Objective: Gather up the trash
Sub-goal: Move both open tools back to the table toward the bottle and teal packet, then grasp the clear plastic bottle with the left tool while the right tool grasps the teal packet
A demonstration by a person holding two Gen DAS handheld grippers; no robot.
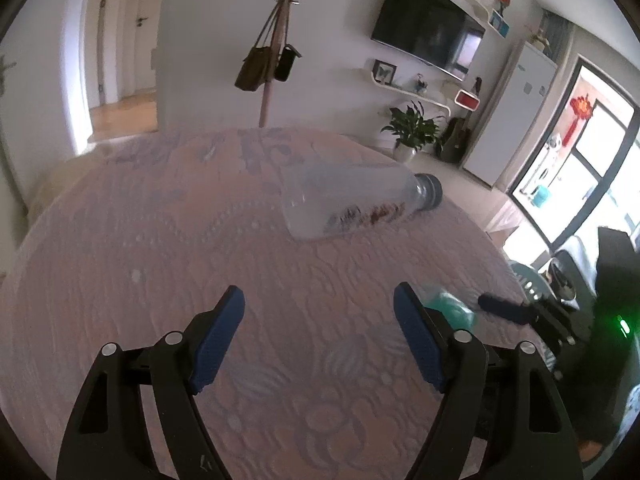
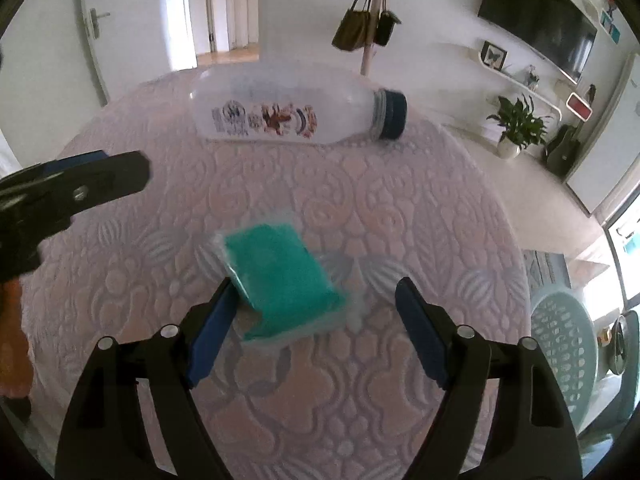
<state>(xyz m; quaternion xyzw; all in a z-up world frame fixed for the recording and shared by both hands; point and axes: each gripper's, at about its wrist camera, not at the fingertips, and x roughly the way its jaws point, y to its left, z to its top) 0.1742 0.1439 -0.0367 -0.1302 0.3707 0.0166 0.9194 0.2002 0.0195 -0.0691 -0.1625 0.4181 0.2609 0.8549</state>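
A clear plastic bottle (image 1: 352,196) (image 2: 296,112) with a dark cap lies on its side toward the far part of the round table (image 1: 140,240) (image 2: 400,200), which has a pink embossed cloth. A green packet in clear wrap (image 2: 280,280) (image 1: 452,308) lies nearer. My right gripper (image 2: 316,284) stands open around the packet; its left pad is at the packet's edge and its right pad is apart from it. My left gripper (image 1: 318,292) is open over bare cloth, short of the bottle and just left of the packet.
A pale green slotted basket (image 2: 568,340) (image 1: 528,276) stands on the floor off the table's right edge. Behind the table stands a coat pole with hanging bags (image 1: 272,60). A potted plant (image 1: 412,128) and a wall television (image 1: 428,36) are farther back.
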